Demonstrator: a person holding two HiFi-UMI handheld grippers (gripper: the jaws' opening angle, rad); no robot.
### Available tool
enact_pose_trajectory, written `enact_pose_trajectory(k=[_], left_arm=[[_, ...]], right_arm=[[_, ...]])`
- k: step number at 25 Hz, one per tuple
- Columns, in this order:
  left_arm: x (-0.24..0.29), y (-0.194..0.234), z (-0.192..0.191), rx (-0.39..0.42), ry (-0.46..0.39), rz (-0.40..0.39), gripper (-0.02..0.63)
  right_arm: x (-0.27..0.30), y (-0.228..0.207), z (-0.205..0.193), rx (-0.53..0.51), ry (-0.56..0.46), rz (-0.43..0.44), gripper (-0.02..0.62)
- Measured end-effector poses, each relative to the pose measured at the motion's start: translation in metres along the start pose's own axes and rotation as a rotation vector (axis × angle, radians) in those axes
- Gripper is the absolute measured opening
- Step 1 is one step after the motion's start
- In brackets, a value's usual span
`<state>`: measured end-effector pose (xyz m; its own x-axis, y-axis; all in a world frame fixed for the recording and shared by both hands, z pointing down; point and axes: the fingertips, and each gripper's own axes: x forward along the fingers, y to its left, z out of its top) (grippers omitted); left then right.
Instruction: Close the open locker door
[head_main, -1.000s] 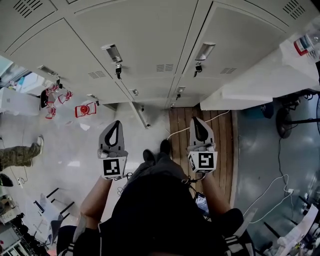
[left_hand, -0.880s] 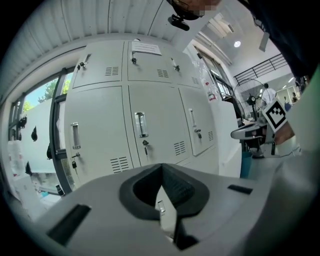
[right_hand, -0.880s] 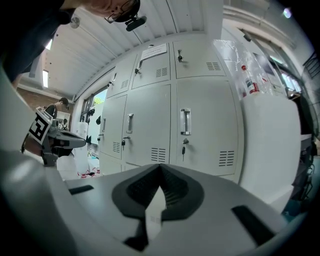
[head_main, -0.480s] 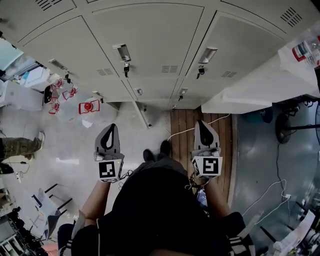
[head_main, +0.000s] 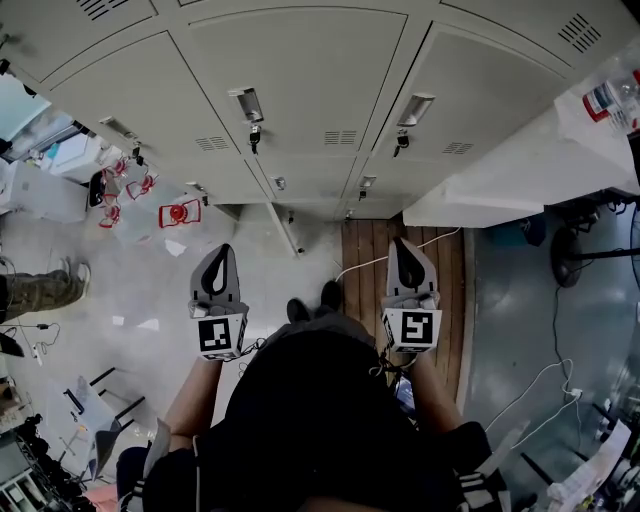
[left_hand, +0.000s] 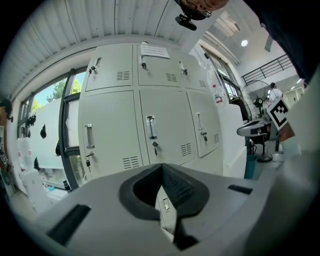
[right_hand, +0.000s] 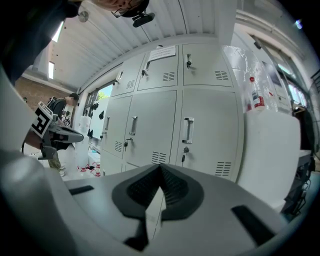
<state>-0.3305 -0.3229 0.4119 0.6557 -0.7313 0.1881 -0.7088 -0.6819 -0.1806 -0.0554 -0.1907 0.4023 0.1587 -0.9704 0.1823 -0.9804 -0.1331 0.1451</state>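
A wall of grey lockers (head_main: 300, 90) fills the top of the head view. One low locker door (head_main: 283, 230) stands open, edge-on toward me, between the two grippers. My left gripper (head_main: 222, 250) hovers left of it, and its jaws meet at the tip with nothing between them. To the door's right, over the wooden strip, is my right gripper (head_main: 401, 243), also shut and empty. Neither one touches the door. In the left gripper view the door's edge (left_hand: 165, 210) shows through the left gripper (left_hand: 161, 166). It shows likewise (right_hand: 155, 210) behind the right gripper (right_hand: 160, 166).
Red and white items (head_main: 180, 213) lie on the floor by the lockers at left. A person's leg and shoe (head_main: 40, 290) show at the left edge. A white counter (head_main: 520, 170) juts out at right, with a fan (head_main: 575, 235) and cables (head_main: 555, 375) beyond it.
Both grippers shifted a little against the floor early in the second and have held still since. The jaws stay shut and the open door has not moved.
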Motion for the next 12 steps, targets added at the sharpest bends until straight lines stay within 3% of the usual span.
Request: enact_pose_trajectory(k=[12], left_arm=[[-0.0025, -0.0041, 0.0000, -0.009, -0.005, -0.016, 0.005]], right_arm=[[-0.0003, 0.0053, 0.0015, -0.002, 0.009, 0.012, -0.003]])
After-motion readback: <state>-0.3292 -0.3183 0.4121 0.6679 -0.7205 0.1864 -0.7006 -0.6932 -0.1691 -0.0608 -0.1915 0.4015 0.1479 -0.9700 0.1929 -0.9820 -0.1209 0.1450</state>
